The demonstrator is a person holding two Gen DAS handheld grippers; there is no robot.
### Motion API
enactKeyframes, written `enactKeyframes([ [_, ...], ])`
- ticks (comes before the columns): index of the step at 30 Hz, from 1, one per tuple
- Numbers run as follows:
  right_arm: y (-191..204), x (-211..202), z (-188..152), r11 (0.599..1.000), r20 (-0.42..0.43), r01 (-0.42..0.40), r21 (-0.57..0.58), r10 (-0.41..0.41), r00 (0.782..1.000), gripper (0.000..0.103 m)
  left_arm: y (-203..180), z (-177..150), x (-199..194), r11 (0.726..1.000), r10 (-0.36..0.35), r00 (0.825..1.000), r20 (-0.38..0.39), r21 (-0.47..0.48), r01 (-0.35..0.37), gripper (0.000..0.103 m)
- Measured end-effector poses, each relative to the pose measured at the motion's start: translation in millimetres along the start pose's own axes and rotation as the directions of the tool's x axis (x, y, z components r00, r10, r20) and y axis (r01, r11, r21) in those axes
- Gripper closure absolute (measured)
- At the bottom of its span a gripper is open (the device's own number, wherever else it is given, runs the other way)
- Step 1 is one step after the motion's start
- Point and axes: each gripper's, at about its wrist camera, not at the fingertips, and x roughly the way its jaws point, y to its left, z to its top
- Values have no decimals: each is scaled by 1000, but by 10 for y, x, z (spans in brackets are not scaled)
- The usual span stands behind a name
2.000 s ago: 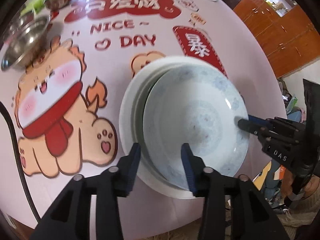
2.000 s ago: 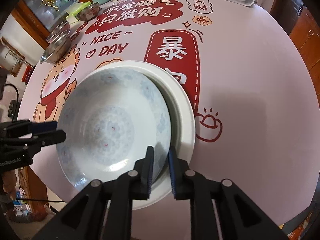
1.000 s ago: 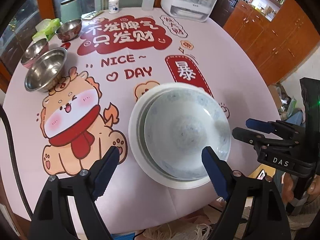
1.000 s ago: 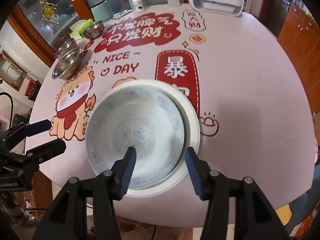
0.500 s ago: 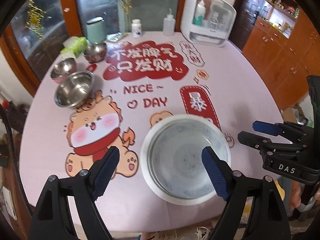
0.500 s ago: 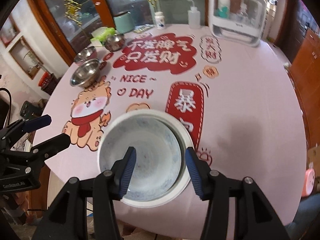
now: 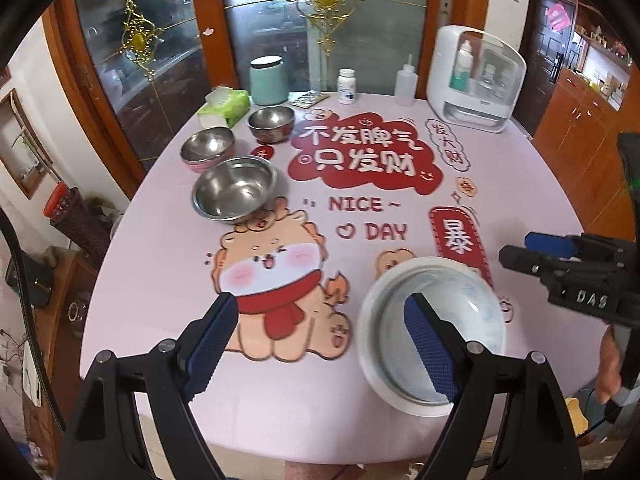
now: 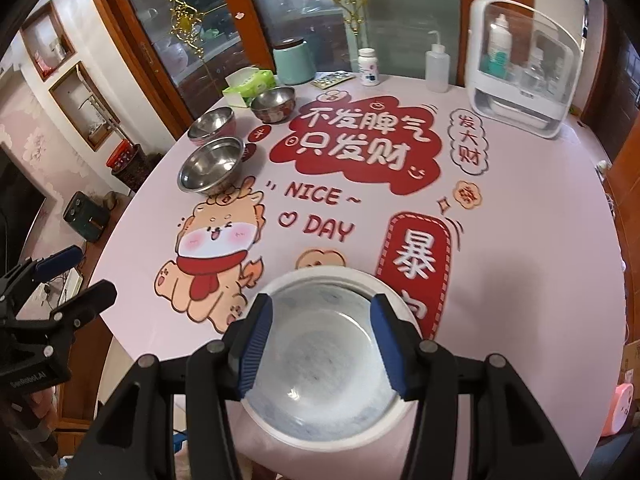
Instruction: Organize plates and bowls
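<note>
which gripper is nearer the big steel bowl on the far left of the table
Left. The left gripper hangs over the cartoon dog side of the table, the side where the big steel bowl sits. The right gripper hangs over the stacked plates, farther right.

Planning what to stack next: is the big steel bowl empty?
Empty: the steel bowl shows only bare shiny metal inside in both views.
</note>
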Motion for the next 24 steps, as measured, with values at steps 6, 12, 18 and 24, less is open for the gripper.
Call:
enactKeyframes([
  [6,315,160,386,999,5,-1,44,1,1000,52,518,228,220,1000,-3,1000,20,-2,3,19],
  [12,808,554,862,993,11,30,110,-31,999,52,1248,617,670,999,-31,1000,-1,23,31,19],
  [18,1208,1236,1244,987,-27,51,151,-48,998,52,1831,954,1276,999,-19,999,-33,42,21,19],
  [24,1339,1773,1432,977,-62,70,200,-58,996,52,2206,1186,1821,999,-29,998,-63,17,31,19],
])
